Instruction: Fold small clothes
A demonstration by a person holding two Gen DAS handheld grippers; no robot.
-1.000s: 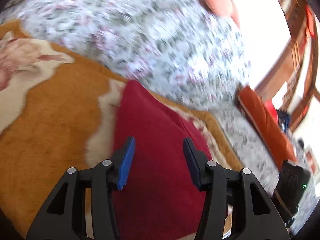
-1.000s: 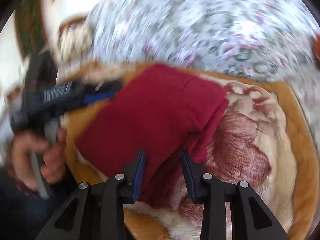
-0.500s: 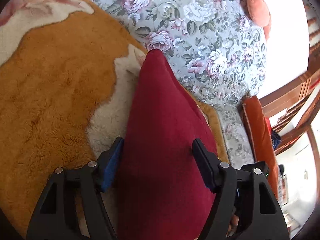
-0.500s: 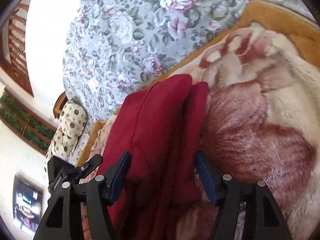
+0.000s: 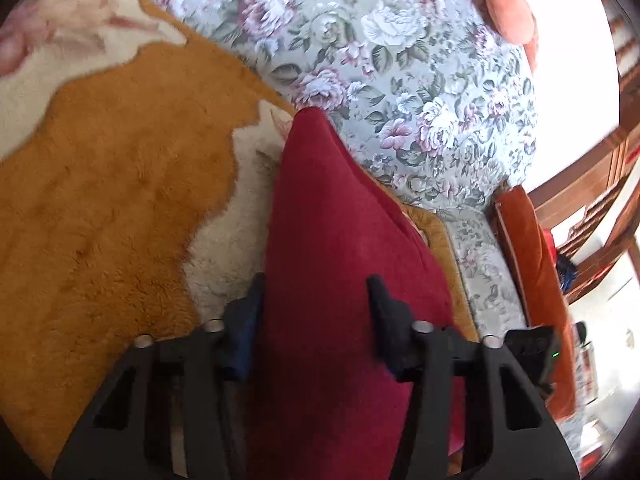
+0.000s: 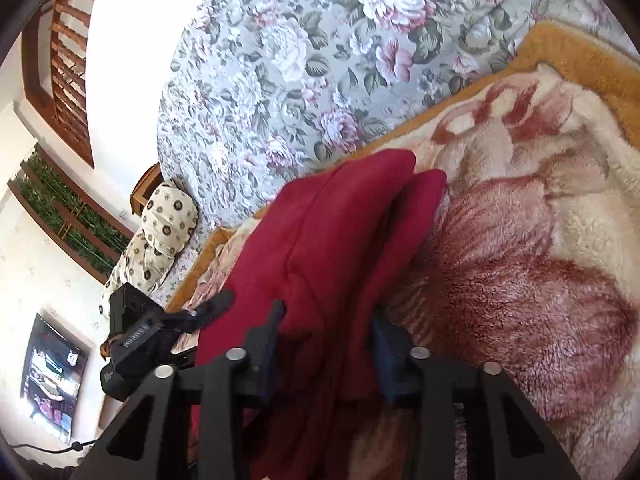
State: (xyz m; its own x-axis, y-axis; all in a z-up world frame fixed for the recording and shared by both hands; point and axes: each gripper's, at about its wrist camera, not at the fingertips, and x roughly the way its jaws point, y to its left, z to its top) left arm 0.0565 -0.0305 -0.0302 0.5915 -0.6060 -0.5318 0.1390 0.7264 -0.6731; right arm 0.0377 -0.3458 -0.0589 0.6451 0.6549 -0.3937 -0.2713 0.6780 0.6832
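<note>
A dark red fleece garment [image 5: 344, 264] lies on a plush orange and cream blanket with a pink flower pattern [image 5: 104, 216], which covers a sofa upholstered in grey floral fabric [image 5: 400, 80]. The left gripper [image 5: 316, 308] sits over one end of the garment with its jaws spread wide, the red cloth passing between them; the fingers stand at either side of the fabric rather than pinching it. The right gripper [image 6: 328, 332] is at the other end, its jaws likewise parted with bunched cloth running through the gap. Whether either pair is pressing on the fabric at all cannot be told, but neither looks closed.

In the right wrist view the garment [image 6: 340, 240] shows two stacked layers with rounded edges at the far end, one ridge beside the other, which suggests at least one fold is already made. The cloth is narrow and long, and it rides up in a hump rather than lying flat. What seems to be left is a further fold to shorten it, then smoothing it down on the blanket [image 6: 520, 240].

A cream cushion with dark round dots [image 6: 160, 232] leans at the sofa's end, and an orange velvet cushion [image 5: 532, 280] lies well apart from the work.
</note>
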